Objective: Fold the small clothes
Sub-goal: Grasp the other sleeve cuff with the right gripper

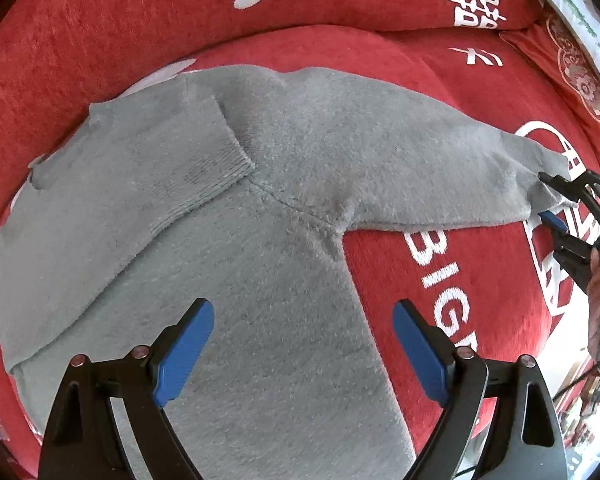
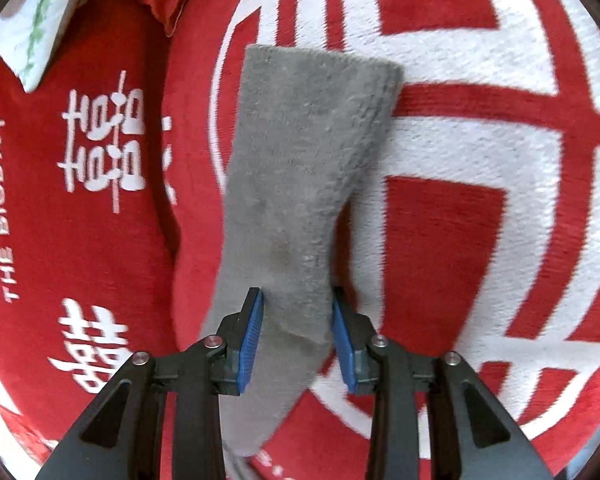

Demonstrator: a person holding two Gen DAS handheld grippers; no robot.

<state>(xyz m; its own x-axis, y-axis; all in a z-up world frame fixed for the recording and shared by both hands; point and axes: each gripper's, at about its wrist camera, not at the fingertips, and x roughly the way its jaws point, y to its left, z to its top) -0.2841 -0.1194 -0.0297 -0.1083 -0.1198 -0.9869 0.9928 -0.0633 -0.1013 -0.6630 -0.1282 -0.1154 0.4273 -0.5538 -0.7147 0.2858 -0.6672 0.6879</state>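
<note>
Grey sweater (image 1: 204,208) spread flat on a red blanket (image 1: 452,92) with white lettering; hem cut off below the frame. One sleeve (image 1: 168,160) folded across the chest, the other sleeve (image 1: 440,164) stretched out sideways. Right tool (image 2: 297,322) straddling that cuff, blue pads either side, contact hard to confirm. Left tool (image 1: 302,344) spread wide above the body, holding nothing.

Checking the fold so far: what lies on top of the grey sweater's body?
One sleeve is folded across the grey sweater. The other sleeve stretches onto the red blanket. Whatever lies beneath the sweater is hidden.
</note>
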